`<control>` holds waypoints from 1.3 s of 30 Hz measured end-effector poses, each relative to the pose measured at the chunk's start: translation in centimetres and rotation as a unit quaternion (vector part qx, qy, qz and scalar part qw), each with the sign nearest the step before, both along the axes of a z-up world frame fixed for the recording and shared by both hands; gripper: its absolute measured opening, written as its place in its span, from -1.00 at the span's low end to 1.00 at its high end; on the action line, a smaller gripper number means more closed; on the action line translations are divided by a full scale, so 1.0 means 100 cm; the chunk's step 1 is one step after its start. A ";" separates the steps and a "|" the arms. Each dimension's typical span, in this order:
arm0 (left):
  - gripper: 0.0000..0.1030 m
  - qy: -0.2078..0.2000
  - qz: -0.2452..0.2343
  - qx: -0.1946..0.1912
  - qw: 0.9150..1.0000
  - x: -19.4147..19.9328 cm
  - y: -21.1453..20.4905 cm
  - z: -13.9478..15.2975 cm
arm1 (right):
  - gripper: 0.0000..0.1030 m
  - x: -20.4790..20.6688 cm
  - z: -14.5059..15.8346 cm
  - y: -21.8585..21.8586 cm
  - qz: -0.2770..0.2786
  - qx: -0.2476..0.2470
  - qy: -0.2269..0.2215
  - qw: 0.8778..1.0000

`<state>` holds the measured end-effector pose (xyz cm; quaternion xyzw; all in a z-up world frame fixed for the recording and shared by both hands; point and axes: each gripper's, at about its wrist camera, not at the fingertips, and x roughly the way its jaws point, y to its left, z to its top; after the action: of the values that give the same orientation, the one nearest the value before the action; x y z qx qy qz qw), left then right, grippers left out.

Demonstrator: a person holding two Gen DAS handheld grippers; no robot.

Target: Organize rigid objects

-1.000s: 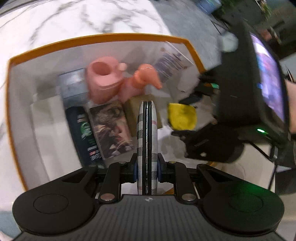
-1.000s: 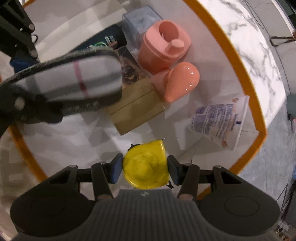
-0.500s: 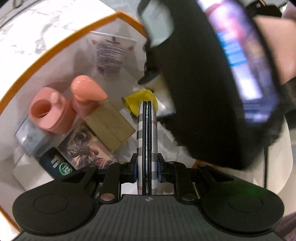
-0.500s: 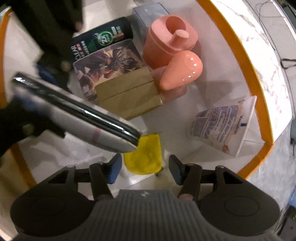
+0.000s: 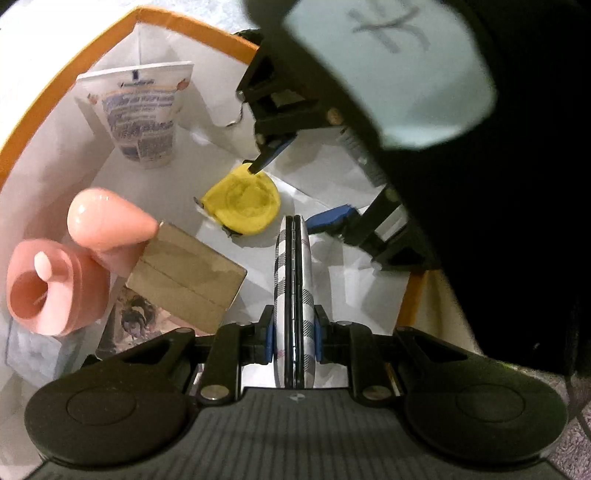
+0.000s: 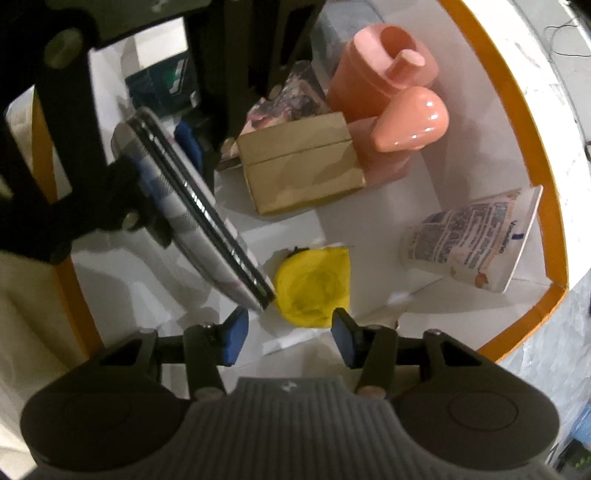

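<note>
My left gripper [image 5: 294, 341] is shut on a flat plaid compact [image 5: 293, 280], held edge-on above the floor of the white box with an orange rim [image 5: 192, 27]. The compact also shows in the right wrist view [image 6: 199, 218]. A yellow tape measure [image 5: 242, 205] lies on the box floor just beyond it, also in the right wrist view [image 6: 314, 286]. My right gripper [image 6: 288, 332] is open and empty, just above and behind the tape measure; it also shows in the left wrist view [image 5: 295, 181].
In the box stand a tan cardboard box [image 6: 299, 162], a pink cup [image 6: 380, 70], a pink teardrop bottle [image 6: 410, 120], a printed paper cup on its side [image 6: 476, 243], a picture card [image 6: 291, 99] and a dark bottle [image 6: 159, 81]. Marble counter [image 6: 546, 74] surrounds the box.
My right gripper opened, let go of the yellow tape measure onto the box floor and drew back. My left gripper swung lower into the box with the compact, close beside the tape measure.
</note>
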<state>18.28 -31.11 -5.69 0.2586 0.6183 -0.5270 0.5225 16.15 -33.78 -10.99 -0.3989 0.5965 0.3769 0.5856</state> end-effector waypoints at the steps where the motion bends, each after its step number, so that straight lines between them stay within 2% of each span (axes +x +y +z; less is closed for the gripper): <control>1: -0.58 0.004 -0.001 -0.003 1.000 0.000 0.002 -0.001 | -0.03 -0.001 0.002 0.000 0.006 -0.003 0.002 1.000; 4: -0.58 0.012 -0.001 -0.008 1.000 0.006 0.010 -0.005 | -0.03 0.001 0.009 -0.001 0.018 -0.003 0.010 1.000; 9: -0.57 0.017 0.027 0.003 0.999 0.013 0.008 -0.025 | -0.03 0.007 0.009 -0.004 0.014 0.007 0.016 1.000; 12: -0.47 0.016 0.038 0.003 0.999 0.013 0.008 -0.030 | -0.03 0.007 0.014 -0.005 0.013 0.007 0.014 1.000; 16: 0.03 0.006 0.051 0.006 0.999 0.007 0.013 -0.036 | -0.02 0.008 0.013 -0.003 0.010 0.008 0.011 1.000; 22: 0.05 -0.034 0.049 0.008 0.998 0.000 0.016 -0.025 | -0.01 0.010 0.026 0.007 0.001 0.014 0.004 1.000; 26: 0.05 -0.050 0.061 -0.007 0.997 -0.002 0.023 -0.007 | 0.01 0.011 0.040 0.009 -0.034 0.030 -0.001 0.999; 28: 0.05 -0.065 0.070 -0.015 0.995 -0.006 0.029 0.002 | 0.13 0.012 0.046 0.009 -0.064 0.037 -0.010 0.997; 29: 0.05 -0.074 0.077 -0.017 0.994 -0.008 0.032 0.006 | 0.24 0.013 0.049 0.009 -0.082 0.041 -0.018 0.996; 30: 0.05 -0.083 0.086 -0.018 0.993 -0.011 0.035 0.010 | 0.27 0.012 0.053 0.010 -0.098 0.046 -0.020 0.994; 34: 0.05 -0.118 0.137 -0.032 0.983 -0.022 0.054 0.028 | 0.28 0.003 0.064 0.015 -0.150 0.058 -0.035 0.986; 39: 0.05 -0.153 0.213 -0.046 0.964 -0.034 0.081 0.046 | 0.31 -0.012 0.075 0.016 -0.232 0.063 -0.064 0.969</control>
<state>14.91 -22.96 -1.12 0.1742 0.5467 -0.3859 0.7224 14.91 -32.22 -3.48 -0.2354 0.6091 0.2417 0.7178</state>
